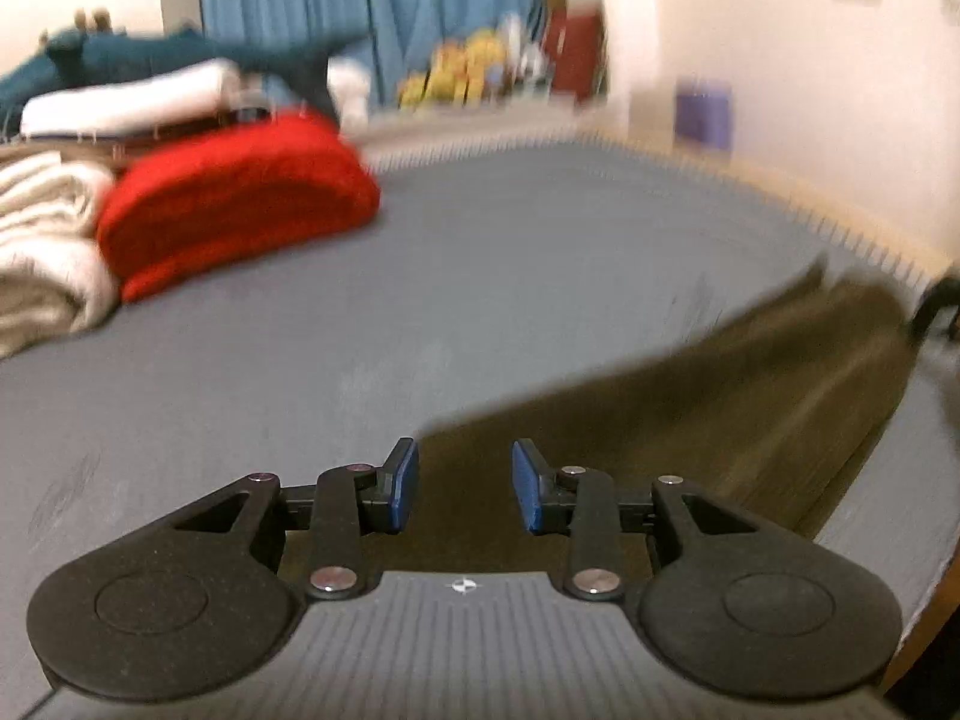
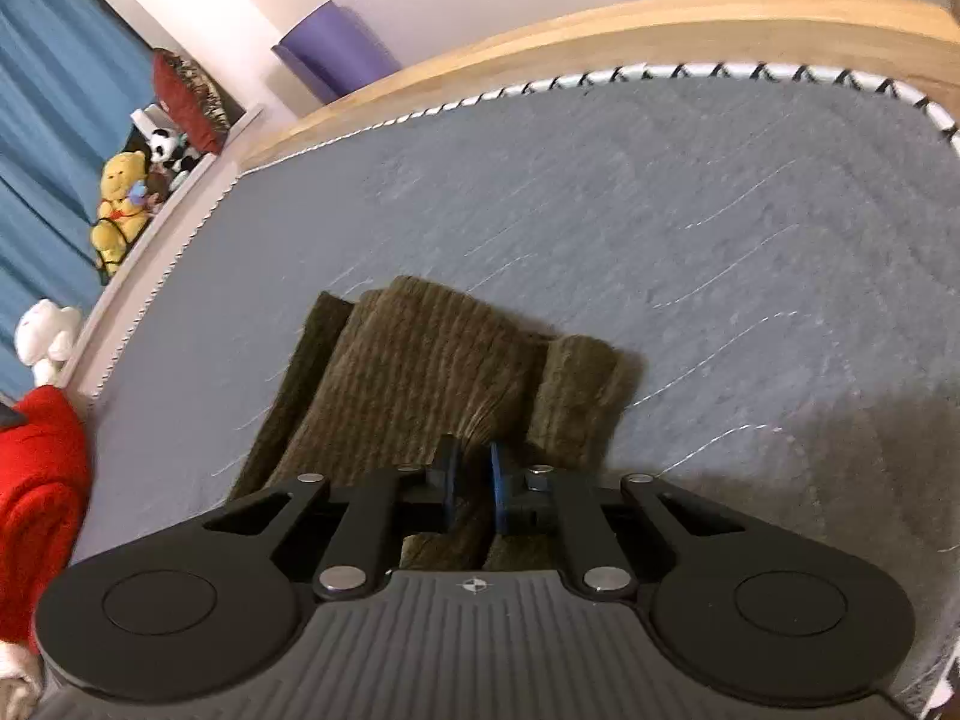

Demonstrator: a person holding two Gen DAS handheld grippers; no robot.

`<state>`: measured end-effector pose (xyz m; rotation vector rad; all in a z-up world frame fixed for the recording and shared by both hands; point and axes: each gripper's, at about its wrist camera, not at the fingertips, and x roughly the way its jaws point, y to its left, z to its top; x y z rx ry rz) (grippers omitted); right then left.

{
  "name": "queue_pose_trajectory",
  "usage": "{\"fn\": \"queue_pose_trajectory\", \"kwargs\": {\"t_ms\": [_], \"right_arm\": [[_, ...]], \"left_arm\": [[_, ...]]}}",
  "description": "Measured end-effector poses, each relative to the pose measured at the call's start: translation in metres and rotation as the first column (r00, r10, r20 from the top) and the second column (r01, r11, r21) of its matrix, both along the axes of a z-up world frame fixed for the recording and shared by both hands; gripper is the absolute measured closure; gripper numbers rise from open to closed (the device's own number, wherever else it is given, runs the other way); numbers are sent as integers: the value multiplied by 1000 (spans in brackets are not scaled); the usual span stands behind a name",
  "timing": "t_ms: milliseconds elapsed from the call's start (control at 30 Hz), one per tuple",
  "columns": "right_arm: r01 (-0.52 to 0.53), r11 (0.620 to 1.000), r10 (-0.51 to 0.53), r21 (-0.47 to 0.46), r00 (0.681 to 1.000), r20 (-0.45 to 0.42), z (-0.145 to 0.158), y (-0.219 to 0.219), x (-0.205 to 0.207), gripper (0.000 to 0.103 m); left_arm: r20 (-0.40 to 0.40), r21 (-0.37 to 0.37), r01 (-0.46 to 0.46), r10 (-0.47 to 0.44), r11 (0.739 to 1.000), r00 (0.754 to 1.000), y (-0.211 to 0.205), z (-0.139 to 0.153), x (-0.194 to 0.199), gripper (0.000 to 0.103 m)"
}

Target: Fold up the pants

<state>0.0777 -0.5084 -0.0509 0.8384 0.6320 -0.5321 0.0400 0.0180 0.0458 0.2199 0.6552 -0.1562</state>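
The scene is a bed covered with a grey blanket, its edge stitched in black and white, inside a pale wooden frame. In the left wrist view a red folded cloth lies at the far left of the bed, beside a cream blanket, with a white bundle and a teal garment behind them. Blue curtains hang at the back. In the right wrist view a yellow plush bear and a small panda toy sit on a ledge along the bed, and a purple roll stands behind the frame. Nothing lies on the grey blanket between these things and the pants.

The pants are olive-brown corduroy and lie on the bed, folded over in layers. The right tongs are down on the near part of the pants, and the blue pads are almost together with a ridge of the corduroy pinched between them. The left tongs stand partly open with nothing between the pads (this view is blurred); the pants stretch away from just in front of them toward the right edge of the bed.
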Motion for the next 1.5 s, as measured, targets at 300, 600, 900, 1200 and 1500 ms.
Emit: {"fn": "queue_pose_trajectory", "kwargs": {"t_ms": [300,600,900,1200,1500], "right_arm": [[-15,999,14,-52,1000,-25,-4,5,16,96],[-39,993,30,-109,996,-81,-6,13,30,95],[-69,977,67,-200,998,-15,8,24,31,98],[-254,918,285,-305,956,62,21,53,44,98],[-349,886,376,-307,926,31,14,62,53,97]], "left_arm": [[-87,-64,-82,76,995,993,17,-31,50,64],[-158,-102,-99,82,990,984,26,-33,62,58],[-164,-98,-102,85,990,983,31,-32,52,53],[-174,-86,-96,80,992,982,32,-33,50,45],[-175,-81,-84,69,993,982,30,-34,50,40]]}}
